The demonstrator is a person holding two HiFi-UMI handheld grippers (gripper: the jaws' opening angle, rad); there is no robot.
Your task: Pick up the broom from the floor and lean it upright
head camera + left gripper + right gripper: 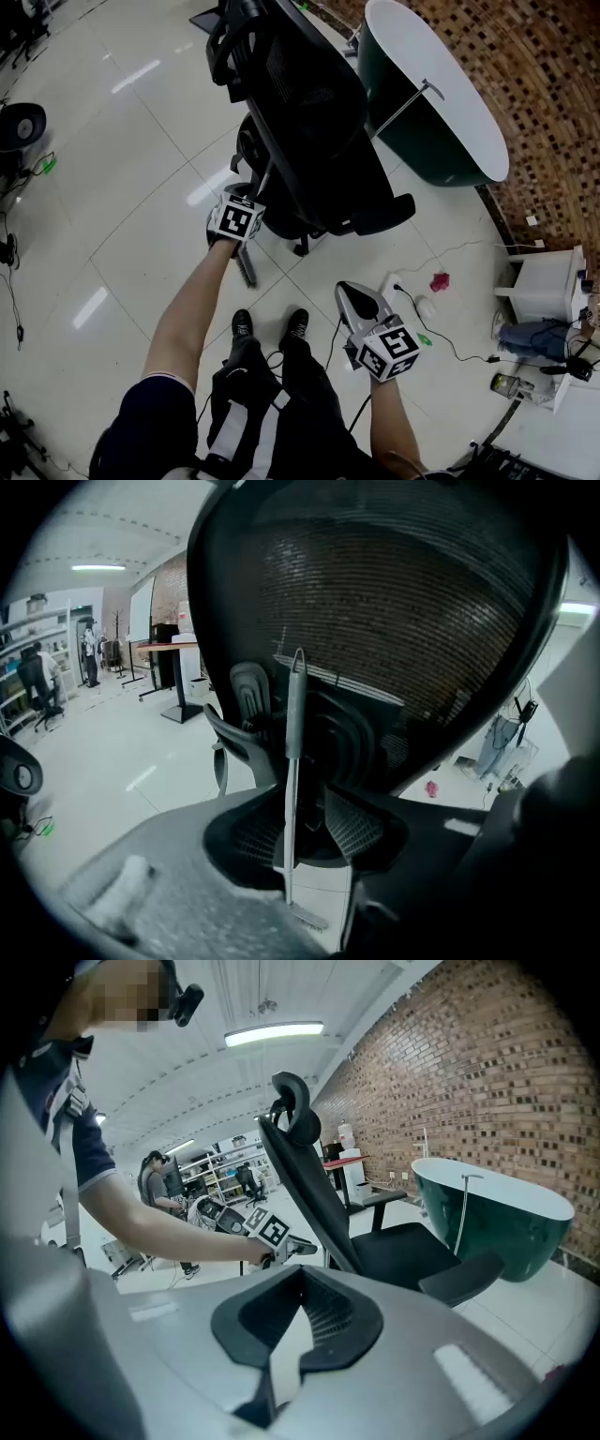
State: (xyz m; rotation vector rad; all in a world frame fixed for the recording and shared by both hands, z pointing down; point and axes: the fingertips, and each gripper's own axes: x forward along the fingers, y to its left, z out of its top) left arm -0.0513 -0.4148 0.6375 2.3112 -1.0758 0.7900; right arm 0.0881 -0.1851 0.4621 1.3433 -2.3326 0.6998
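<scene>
While the slim grey long-handled broom [293, 761] is leaning upright against the black mesh office chair [403, 621], tip pointing to 12 o'clock and head at 6 on the floor [112, 761], the left gripper [305, 846] is holding its fingers apart, not touching the handle; the right gripper [295, 1321] is keeping its fingers together, empty.

Black office chair [309, 112] is seen directly ahead of the left gripper [242, 192], mesh back close in front. Dark green bathtub [422, 141] is set beyond the chair, against a brick wall [544, 94]. Pink item [439, 280] and white power strip [394, 281] are seen lying on the tiled floor [141, 187] just right of the right gripper [354, 295]. White cabinet [548, 286] is placed farther right.
</scene>
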